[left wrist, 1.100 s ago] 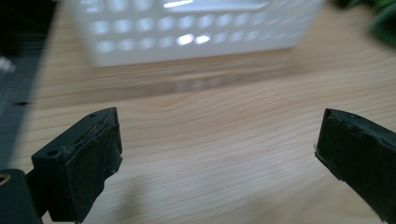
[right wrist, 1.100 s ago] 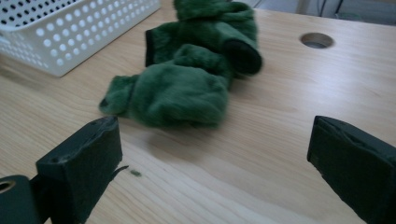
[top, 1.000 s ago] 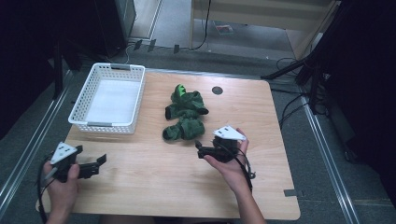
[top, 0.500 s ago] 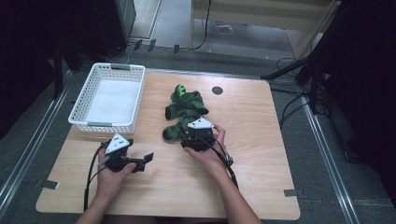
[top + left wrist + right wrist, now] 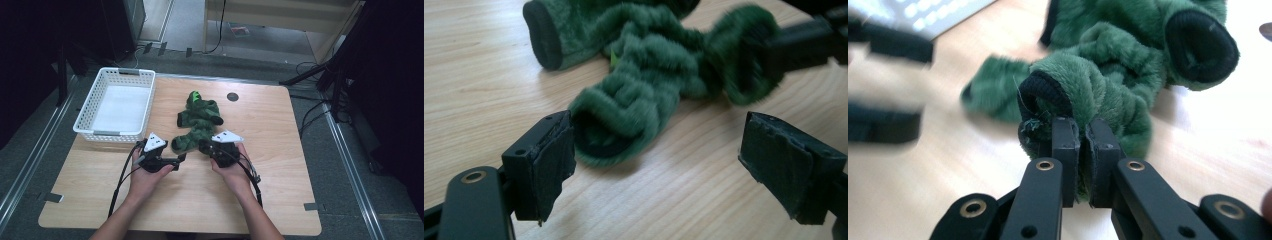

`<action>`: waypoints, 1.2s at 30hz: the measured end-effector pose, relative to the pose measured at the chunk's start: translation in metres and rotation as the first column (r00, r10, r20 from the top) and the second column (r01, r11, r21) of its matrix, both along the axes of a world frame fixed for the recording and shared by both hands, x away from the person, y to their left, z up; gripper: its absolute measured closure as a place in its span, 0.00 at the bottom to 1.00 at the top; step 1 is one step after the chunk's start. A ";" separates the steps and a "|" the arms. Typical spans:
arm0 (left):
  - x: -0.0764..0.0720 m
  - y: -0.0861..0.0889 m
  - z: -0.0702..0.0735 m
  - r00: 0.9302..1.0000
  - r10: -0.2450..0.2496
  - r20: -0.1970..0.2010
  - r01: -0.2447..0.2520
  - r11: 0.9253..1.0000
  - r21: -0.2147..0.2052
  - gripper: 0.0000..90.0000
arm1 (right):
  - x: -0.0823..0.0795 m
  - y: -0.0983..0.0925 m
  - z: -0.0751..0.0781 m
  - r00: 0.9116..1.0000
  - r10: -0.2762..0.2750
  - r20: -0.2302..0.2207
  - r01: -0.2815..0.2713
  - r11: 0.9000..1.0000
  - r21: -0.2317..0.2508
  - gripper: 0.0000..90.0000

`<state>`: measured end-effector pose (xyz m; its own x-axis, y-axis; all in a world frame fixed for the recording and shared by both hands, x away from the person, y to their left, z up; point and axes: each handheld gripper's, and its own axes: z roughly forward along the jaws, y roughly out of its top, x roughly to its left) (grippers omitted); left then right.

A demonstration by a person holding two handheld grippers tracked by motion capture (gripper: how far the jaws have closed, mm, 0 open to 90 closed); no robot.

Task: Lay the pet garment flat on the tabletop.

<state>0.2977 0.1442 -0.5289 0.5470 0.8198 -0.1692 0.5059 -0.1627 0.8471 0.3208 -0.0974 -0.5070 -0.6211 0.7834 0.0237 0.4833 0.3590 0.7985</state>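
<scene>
— Two pairs of tongs sit at the near end of the green plush socks (image 5: 197, 122), which lie in a bunch at the middle of the bench (image 5: 280, 150), just right of the white basket (image 5: 117, 105). Which pair has cloth?

— The right tongs (image 5: 206, 146). In the right gripper view their jaws are closed almost flat together on the black-lined cuff (image 5: 1040, 97) of the nearest sock, with only a sliver of fabric between the pads.

— And the left tongs (image 5: 181, 159)?

— Wide open and holding nothing. In the left gripper view the other cuff end (image 5: 611, 132) of that bunch lies just ahead of them, nearer their left jaw, which is close beside it; contact cannot be told from here. The right jaw stands well clear over bare wood.

— So which way does the sock run?

— Roughly crosswise between the two hands, from the open cuff in front of the left tongs over to the cuff pinched by the right ones. A second sock (image 5: 200, 107) lies behind, farther from the person.

— What does the next move hinge on, then?

— Probably on the left tongs shifting slightly toward their own left jaw's side, so the cuff sits between the pads before closing.
</scene>
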 end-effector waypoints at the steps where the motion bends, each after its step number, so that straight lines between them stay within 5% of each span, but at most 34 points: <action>1: 0.000 0.000 0.000 1.000 0.000 0.000 0.000 1.000 0.000 0.17 | 0.000 0.000 0.000 1.000 0.000 0.000 0.000 1.000 0.000 0.95; 4: -0.004 0.003 0.005 1.000 -0.015 0.013 0.015 1.000 -0.019 0.17 | -0.033 -0.022 -0.001 0.999 0.050 -0.016 -0.051 0.998 -0.041 0.96; 7: -0.003 0.003 0.006 1.000 -0.014 0.014 0.015 0.999 -0.030 0.17 | -0.044 -0.035 -0.002 0.998 0.055 -0.042 -0.056 0.998 -0.032 0.94; 9: 0.003 0.000 0.007 1.000 0.002 0.002 -0.002 1.000 -0.028 0.18 | -0.053 -0.056 0.002 0.994 0.086 -0.070 -0.084 0.996 0.022 0.67; 10: 0.003 0.000 0.007 1.000 0.002 0.002 -0.002 1.000 -0.028 0.19 | -0.053 -0.056 0.002 0.994 0.086 -0.070 -0.084 0.996 0.022 0.67; 11: 0.010 -0.003 0.007 1.000 0.011 -0.005 -0.011 1.000 -0.023 0.22 | -0.052 -0.064 0.011 0.996 0.082 -0.048 -0.079 0.995 0.059 0.51; 12: 0.010 -0.003 0.007 1.000 0.011 -0.005 -0.011 1.000 -0.023 0.24 | -0.052 -0.064 0.011 0.996 0.082 -0.048 -0.079 0.995 0.059 0.51; 14: 0.025 -0.008 0.010 0.998 0.052 -0.026 -0.053 0.998 -0.037 0.26 | -0.038 -0.073 0.029 1.000 0.022 0.007 -0.023 0.991 0.132 0.49; 19: 0.048 -0.016 0.014 0.993 0.106 -0.046 -0.107 0.994 -0.024 0.35 | -0.002 -0.075 0.039 0.997 -0.064 0.040 0.057 0.986 0.158 0.53; 20: 0.056 -0.019 0.014 0.992 0.112 -0.061 -0.113 0.993 -0.022 0.40 | 0.019 -0.074 0.034 0.993 -0.121 -0.013 0.122 0.980 0.159 0.52; 23: 0.074 -0.027 0.009 0.988 0.117 -0.101 -0.117 0.993 0.004 0.44 | 0.036 -0.072 0.025 0.989 -0.124 -0.084 0.137 0.974 0.180 0.49; 24: 0.085 -0.031 0.004 0.983 0.128 -0.129 -0.127 0.992 0.019 0.45 | 0.046 -0.064 0.014 0.986 -0.124 -0.112 0.138 0.982 0.127 0.47; 29: 0.107 -0.040 -0.009 0.973 0.123 -0.194 -0.125 0.992 0.003 0.61 | 0.049 -0.051 -0.002 0.986 -0.149 -0.076 0.151 0.988 0.025 0.88; 30: 0.107 -0.040 -0.009 0.973 0.123 -0.194 -0.125 0.992 0.003 0.72 | 0.049 -0.052 -0.002 0.987 -0.143 -0.078 0.147 0.988 0.051 0.92; 32: 0.105 -0.041 -0.009 0.973 0.042 -0.227 -0.051 0.998 -0.035 0.91 | 0.047 -0.055 0.000 0.988 -0.138 -0.065 0.143 0.987 0.070 0.95; 36: 0.097 -0.040 -0.006 0.968 -0.047 -0.245 0.035 0.998 -0.053 0.97 | 0.040 -0.060 0.006 0.991 -0.126 -0.049 0.130 0.987 0.093 0.95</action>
<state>0.3948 0.1043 -0.5349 0.5168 0.7853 -0.3409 0.6932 -0.1502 0.7049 0.3604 -0.1574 -0.5007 -0.5130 0.8490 0.1265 0.5545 0.2153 0.8038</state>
